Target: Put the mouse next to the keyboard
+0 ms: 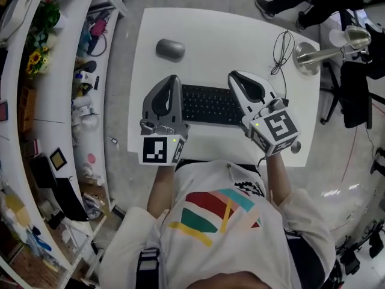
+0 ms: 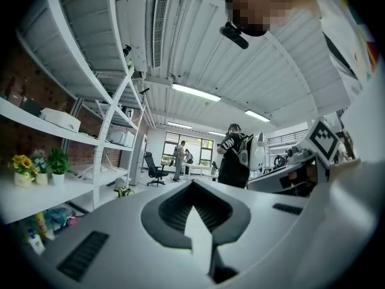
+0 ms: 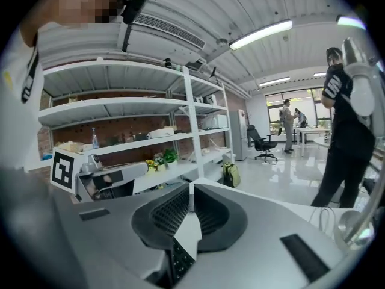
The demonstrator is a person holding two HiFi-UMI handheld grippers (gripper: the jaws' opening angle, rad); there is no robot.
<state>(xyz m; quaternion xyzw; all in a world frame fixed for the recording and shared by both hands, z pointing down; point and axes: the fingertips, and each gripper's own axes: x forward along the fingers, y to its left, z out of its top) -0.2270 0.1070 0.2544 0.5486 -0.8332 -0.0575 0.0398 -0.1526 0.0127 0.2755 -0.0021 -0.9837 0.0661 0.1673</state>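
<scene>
A grey mouse (image 1: pixel 170 49) lies on the white table (image 1: pixel 228 32), at its far left. The black keyboard (image 1: pixel 210 104) sits nearer me, at the middle of the table and well apart from the mouse. My left gripper (image 1: pixel 175 77) rests over the keyboard's left end, shut and empty, its tips meeting in the left gripper view (image 2: pixel 194 182). My right gripper (image 1: pixel 232 75) stands over the keyboard's right end, also shut and empty (image 3: pixel 191 188). A strip of the keyboard (image 3: pixel 180 261) shows under the right gripper's jaws. Both grippers are nearer me than the mouse.
A metal desk lamp (image 1: pixel 313 56) and a looped black cable (image 1: pixel 281 50) occupy the table's far right. White shelves (image 1: pixel 60 101) crowded with small items run along the left. A person's shoes (image 1: pixel 264 6) show beyond the table's far edge.
</scene>
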